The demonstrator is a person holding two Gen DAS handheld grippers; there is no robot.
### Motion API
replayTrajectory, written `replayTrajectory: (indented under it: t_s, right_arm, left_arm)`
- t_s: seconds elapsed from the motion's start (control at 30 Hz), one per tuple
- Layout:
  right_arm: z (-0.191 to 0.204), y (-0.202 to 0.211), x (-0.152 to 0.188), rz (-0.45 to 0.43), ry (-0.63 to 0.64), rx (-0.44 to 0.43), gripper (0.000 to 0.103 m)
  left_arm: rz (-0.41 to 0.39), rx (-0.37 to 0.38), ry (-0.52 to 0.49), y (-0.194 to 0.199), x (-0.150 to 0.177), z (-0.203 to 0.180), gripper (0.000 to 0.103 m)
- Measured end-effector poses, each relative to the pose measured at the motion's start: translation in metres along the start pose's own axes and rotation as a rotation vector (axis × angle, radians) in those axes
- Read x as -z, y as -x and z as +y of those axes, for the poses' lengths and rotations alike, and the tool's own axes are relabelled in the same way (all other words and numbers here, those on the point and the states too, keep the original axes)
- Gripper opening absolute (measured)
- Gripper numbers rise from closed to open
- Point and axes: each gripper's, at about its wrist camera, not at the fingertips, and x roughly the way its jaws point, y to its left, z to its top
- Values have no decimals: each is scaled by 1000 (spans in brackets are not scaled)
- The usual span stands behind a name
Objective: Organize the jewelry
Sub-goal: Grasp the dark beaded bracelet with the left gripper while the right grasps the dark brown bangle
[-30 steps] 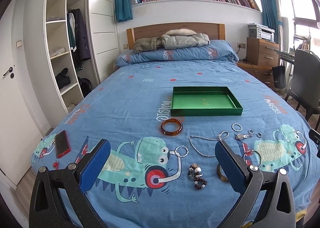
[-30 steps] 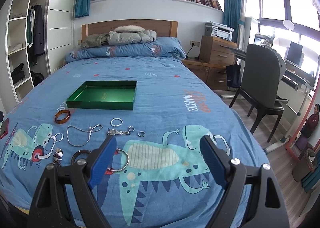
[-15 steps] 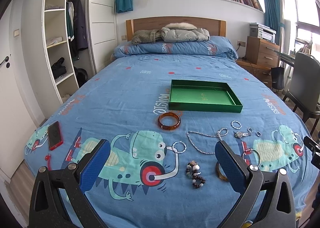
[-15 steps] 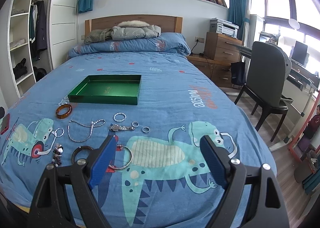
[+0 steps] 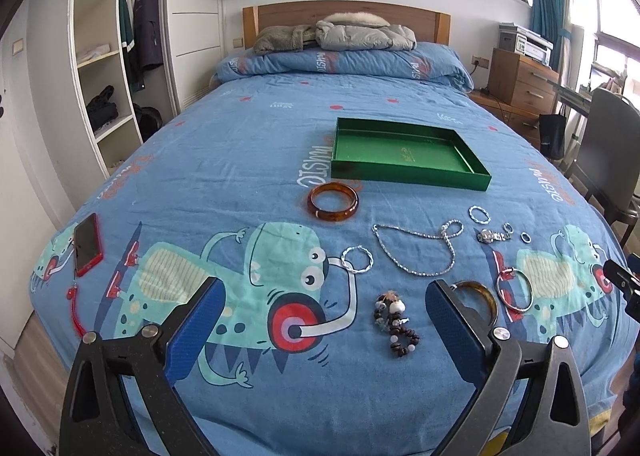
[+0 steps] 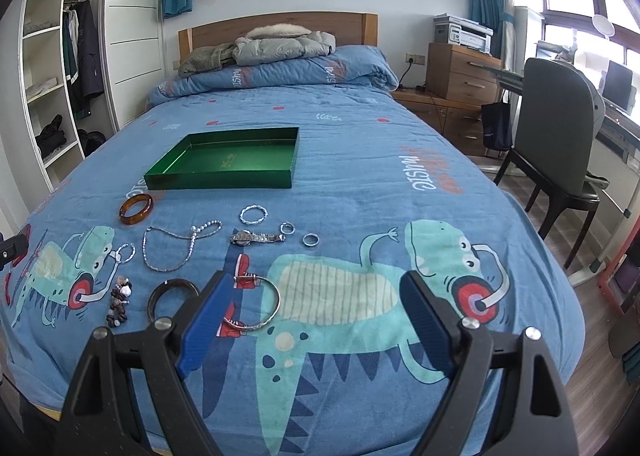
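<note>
On the blue cartoon-print bedspread (image 5: 248, 159) we log a green tray (image 5: 406, 153) lying flat near mid-bed, nothing visible inside it. Just in front of its near-left corner sits an amber bangle (image 5: 333, 201). Nearer the foot of the bed we note a silver chain necklace (image 5: 416, 248) laid in a loop, a twisted silver hoop (image 5: 357, 259) to its left, and a smaller twisted ring (image 5: 479, 214) to its right. Beside that ring lie a small watch (image 6: 256, 237) and two plain rings (image 6: 310, 240). A beaded bracelet (image 5: 394, 322) rests closest to us. A dark bangle (image 6: 172, 294) and a thin silver bangle (image 6: 260, 302) lie to its right, each partly hidden behind a blue pad. A red phone (image 5: 87, 244) lies at the bed's left edge, well apart from the jewelry.

Our left gripper (image 5: 324, 330) hovers above the bedspread with its jaws spread wide and nothing between them. Our right gripper (image 6: 314, 322) is likewise spread wide and holds nothing. Whether its left pad touches the silver bangle we cannot tell from this angle; it may only overlap in view.
</note>
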Motion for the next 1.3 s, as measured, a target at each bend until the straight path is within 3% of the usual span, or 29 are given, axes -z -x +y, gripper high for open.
replayTrajectory:
  t_s: [0.23, 0.47, 0.6, 0.73, 0.9, 1.13, 1.2, 1.3]
  right_arm:
    - [12, -33, 9, 74, 16, -70, 83]
    - [18, -61, 18, 136, 25, -125, 78]
    - [29, -75, 22, 166, 44, -185, 61]
    - [49, -85, 25, 189, 72, -291, 43]
    - [78, -99, 31, 238, 92, -422, 29]
    - [95, -124, 47, 332, 88, -423, 26]
    - [99, -129, 46, 341, 95, -417, 26]
    - [107, -140, 43, 363, 129, -403, 27]
  left_arm:
    - [133, 78, -8, -42, 24, -18, 88]
    - [209, 96, -27, -78, 35, -32, 81]
    - [237, 92, -34, -96, 37, -34, 75]
    - [278, 117, -44, -116, 40, -39, 60]
    - [302, 130, -51, -133, 40, -42, 58]
    - [295, 109, -104, -145, 40, -50, 57]
    - [287, 115, -107, -148, 39, -49, 53]
    - [273, 125, -104, -151, 36, -49, 40]
